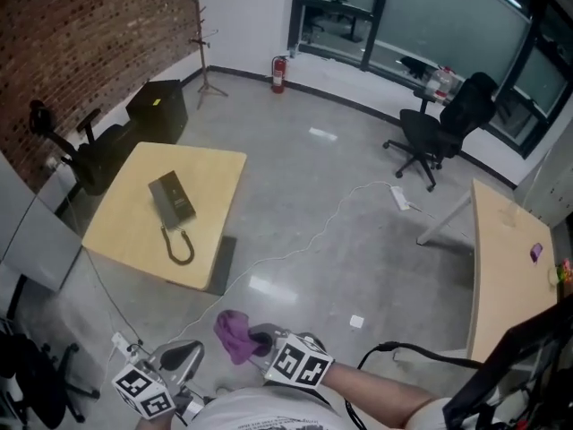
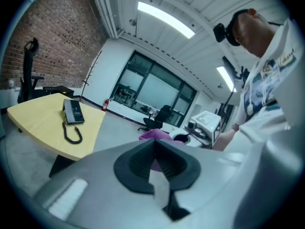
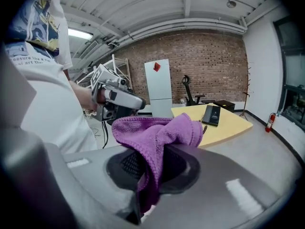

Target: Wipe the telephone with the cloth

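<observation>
Sitting left of centre in the head view, the telephone [image 1: 172, 199] lies flat on the yellow table [image 1: 219, 173], well apart from you. Your right gripper [image 3: 151, 168] is clamped on the purple cloth [image 3: 157, 132], bunched ready for wiping. Your left gripper [image 2: 156, 163] is fully closed and empty, probably spare for steadying.

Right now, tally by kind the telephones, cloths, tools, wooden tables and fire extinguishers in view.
telephone: 1
purple cloth: 1
tools: 2, left tool and right tool
wooden tables: 2, left table and right table
fire extinguisher: 1
Total: 7
</observation>
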